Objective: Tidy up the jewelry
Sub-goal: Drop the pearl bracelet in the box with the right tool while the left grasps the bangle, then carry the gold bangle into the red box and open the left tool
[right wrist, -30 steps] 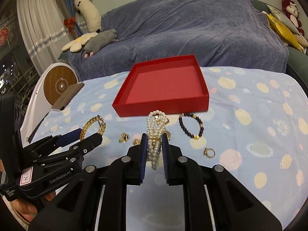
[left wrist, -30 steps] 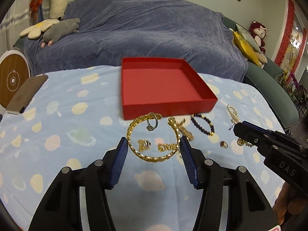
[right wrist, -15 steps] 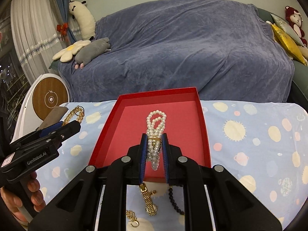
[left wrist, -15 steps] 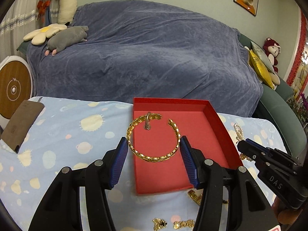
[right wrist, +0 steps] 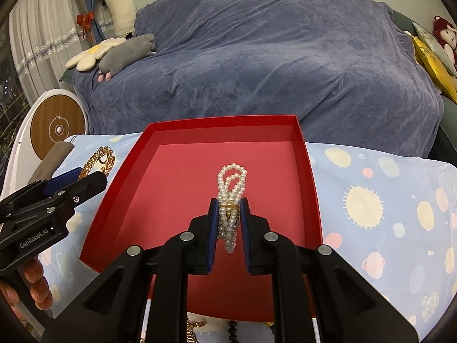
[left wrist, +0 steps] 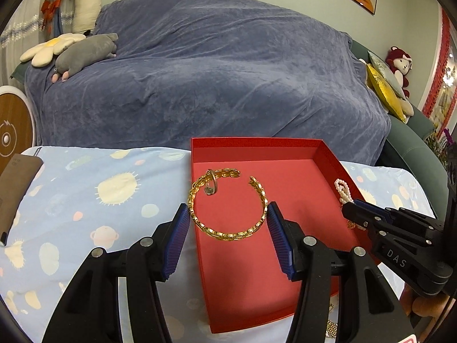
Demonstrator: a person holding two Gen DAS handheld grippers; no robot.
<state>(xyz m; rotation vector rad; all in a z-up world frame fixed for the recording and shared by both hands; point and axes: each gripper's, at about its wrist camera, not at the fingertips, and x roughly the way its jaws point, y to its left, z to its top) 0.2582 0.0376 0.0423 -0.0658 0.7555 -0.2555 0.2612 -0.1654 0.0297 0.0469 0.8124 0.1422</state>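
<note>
Jewelry is what I am sorting, and the red box (right wrist: 310, 188) that should take it sits mid-frame in both views on the blue-clothed table (right wrist: 385, 200); its red floor looks bare, since both pieces in hand hang over it and I cannot see either touching it. Largest risk first: the box is light card, so if I lower either tool carelessly a finger could catch a wall and shove the box along the cloth. Next, my left tool (left wrist: 228, 223) is clenched across the gold chain bangle (left wrist: 225, 231), the pads pressing its two sides at mid-frame; it is an open hoop, so it may twist or spring out sideways on release and land on the left wall or outside. A small ring (left wrist: 212, 185) hangs on the bangle's far edge and could slide off. My right tool (right wrist: 228, 214) is clamped on the pearl bracelet (right wrist: 231, 180), loops poking up beyond the tips; beads may snag the ribbed pads on letting go.
</note>
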